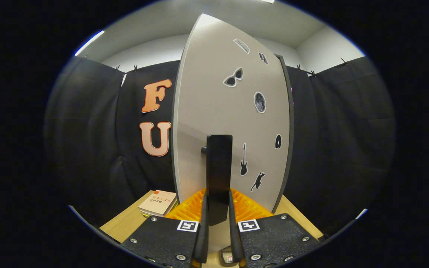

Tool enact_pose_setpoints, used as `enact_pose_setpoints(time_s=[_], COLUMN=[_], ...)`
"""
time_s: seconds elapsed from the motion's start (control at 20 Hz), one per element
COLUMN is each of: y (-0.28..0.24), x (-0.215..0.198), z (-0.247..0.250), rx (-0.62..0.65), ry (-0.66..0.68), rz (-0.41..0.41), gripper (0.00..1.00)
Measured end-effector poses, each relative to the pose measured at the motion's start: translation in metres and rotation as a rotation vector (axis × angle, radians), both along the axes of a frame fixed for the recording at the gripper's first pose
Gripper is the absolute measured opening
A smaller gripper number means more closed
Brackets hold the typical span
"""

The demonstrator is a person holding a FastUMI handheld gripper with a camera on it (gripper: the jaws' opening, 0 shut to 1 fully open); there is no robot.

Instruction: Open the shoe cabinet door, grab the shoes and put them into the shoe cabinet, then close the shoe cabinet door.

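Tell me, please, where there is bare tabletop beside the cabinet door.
Bare wooden table lies beside the book, and a strip beyond the door's far edge. It is crowded at the gripper, whose jaws clamp the door handle.

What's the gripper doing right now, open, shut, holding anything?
Gripper: shut on the black handle of the cabinet door, one finger pressed against each side of it.

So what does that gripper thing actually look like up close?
The gripper has two slim fingers running forward side by side. Each rides on a dark, textured block studded with silver screws and bearing a small square black-and-white marker. Its fingers are shut on the door's black handle.
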State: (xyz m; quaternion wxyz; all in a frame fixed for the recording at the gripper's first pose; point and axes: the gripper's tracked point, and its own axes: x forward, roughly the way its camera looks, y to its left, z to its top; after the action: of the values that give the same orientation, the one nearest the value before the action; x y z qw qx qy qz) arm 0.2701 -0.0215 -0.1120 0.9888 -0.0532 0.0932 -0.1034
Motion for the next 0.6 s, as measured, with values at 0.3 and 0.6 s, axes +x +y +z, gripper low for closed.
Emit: enact_pose_setpoints(time_s=[0.3, 0.6], y=[-0.044, -0.092], x=[-0.047, -0.085], z=[0.009, 0.017], rx=[0.012, 0.013], ry=[-0.004, -0.021], rz=[0.061, 0.109], gripper=[0.24, 0.24])
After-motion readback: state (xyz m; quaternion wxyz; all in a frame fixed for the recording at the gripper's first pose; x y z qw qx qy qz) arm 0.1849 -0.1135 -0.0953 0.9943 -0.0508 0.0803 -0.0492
